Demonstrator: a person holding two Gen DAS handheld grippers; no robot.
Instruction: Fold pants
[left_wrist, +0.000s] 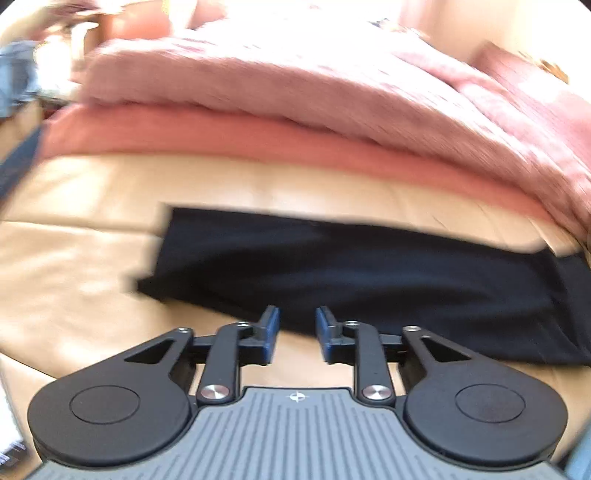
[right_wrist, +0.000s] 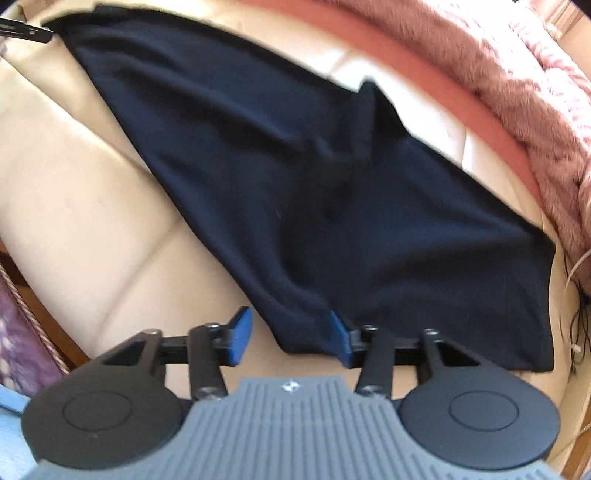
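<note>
Both claws stand open, gripping nothing. Dark pants (left_wrist: 351, 273) lie flat on the tan sofa cushion (left_wrist: 74, 266), spreading from the left claw (left_wrist: 297, 334) toward twelve and three o'clock, and from the right claw (right_wrist: 291, 338) toward eleven through two o'clock.

No words, brand names or numbers can be read anywhere in either view. The one mark is a small white emblem, a circle crossed by a four-pointed star, printed at the front edge of the ribbed grey body of the left gripper (left_wrist: 296, 334) and likewise on the right gripper (right_wrist: 291, 338).
</note>
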